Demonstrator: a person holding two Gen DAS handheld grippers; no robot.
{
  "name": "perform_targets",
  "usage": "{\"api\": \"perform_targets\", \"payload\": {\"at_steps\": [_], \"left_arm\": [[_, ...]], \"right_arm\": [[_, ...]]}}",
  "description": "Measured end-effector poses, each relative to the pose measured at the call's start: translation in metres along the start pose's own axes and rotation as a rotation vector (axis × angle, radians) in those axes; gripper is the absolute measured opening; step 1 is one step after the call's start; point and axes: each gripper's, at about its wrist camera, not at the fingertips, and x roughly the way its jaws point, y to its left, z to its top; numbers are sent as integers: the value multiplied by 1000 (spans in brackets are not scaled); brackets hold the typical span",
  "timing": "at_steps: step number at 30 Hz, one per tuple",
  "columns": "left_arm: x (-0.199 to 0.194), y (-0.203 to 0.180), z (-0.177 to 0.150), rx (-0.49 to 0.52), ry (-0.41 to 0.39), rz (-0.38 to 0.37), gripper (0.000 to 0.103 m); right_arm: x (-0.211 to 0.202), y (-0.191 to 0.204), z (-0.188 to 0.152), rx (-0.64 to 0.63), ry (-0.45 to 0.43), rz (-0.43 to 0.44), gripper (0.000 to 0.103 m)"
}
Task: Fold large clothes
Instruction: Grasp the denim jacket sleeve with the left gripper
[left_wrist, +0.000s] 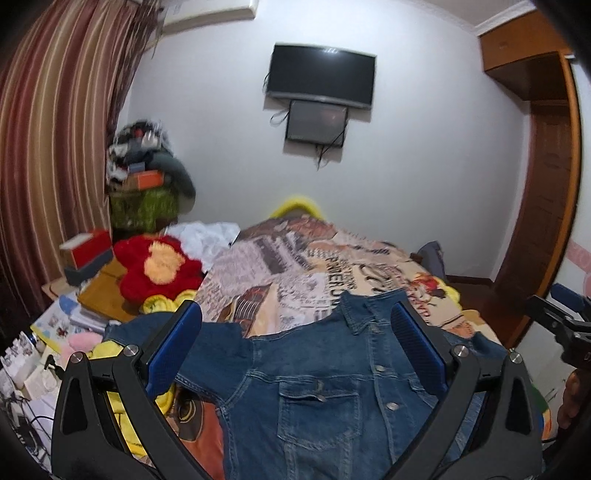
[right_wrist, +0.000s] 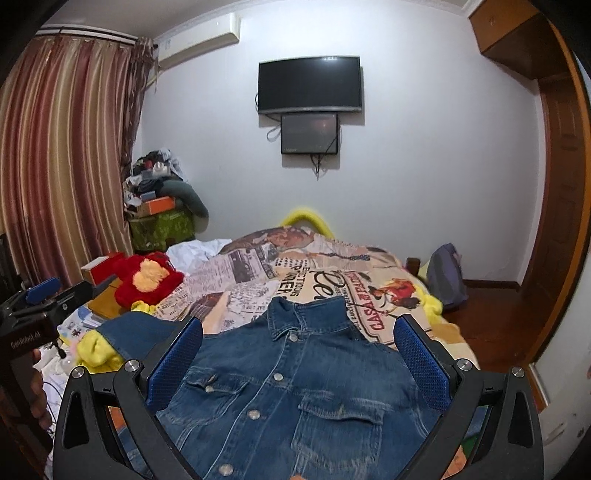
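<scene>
Blue denim button-front jacket (left_wrist: 321, 398) lying spread face-up on the newspaper-print patchwork bedspread (left_wrist: 295, 266), left gripper (left_wrist: 295, 354) hovering with jaws apart, right gripper (right_wrist: 299, 363) likewise gaping, neither apparently touching cloth, red plush toy (right_wrist: 147, 277) sitting beside the bed.

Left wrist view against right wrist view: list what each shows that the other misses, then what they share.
Only the left wrist view: the right tool at its right edge, and the books beside the bed. Only the right wrist view: the left tool at its left edge, the whole air conditioner, and bare wooden floor right of the bed. Both: the denim jacket spread front-up on the printed bedspread, each view's own tool open above it, the TV, the curtain and the red plush.
</scene>
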Motion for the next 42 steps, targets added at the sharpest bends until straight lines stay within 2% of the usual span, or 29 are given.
{"api": "perform_targets", "payload": {"at_steps": [4,9,12,17,22,27,31,34,37,39,41,42], "left_arm": [[50,27,4,-12,66,84,103],[112,71,-8,0,166,202,103],[138,104,-22,-39,237,229,103],[153,156,-47,-103,322,263,103],[174,212,-69,-247,426,236,103],[197,263,-94,-486,520,147,103],[212,285,-106,-594,553,101,99],[222,296,-107,-617,550,104,92],[233,308,-108,-644,549,137,80],[240,315,-107,-636,555,181,65],[243,320,-105,-628,552,204,59],[244,320,-103,-625,546,220,52]], "right_arm": [[55,-9,7,22,69,13,103],[118,-13,0,-3,170,17,103],[157,-17,-10,2,251,27,103],[218,-27,-38,46,403,30,103],[262,-31,-70,65,547,58,103],[283,-29,-90,66,624,87,103],[291,-26,-97,69,656,112,103],[293,-24,-99,64,665,121,103],[294,-21,-99,58,668,125,103],[293,-21,-98,58,664,126,103],[291,-21,-96,62,659,128,103],[290,-22,-95,66,657,128,103]]}}
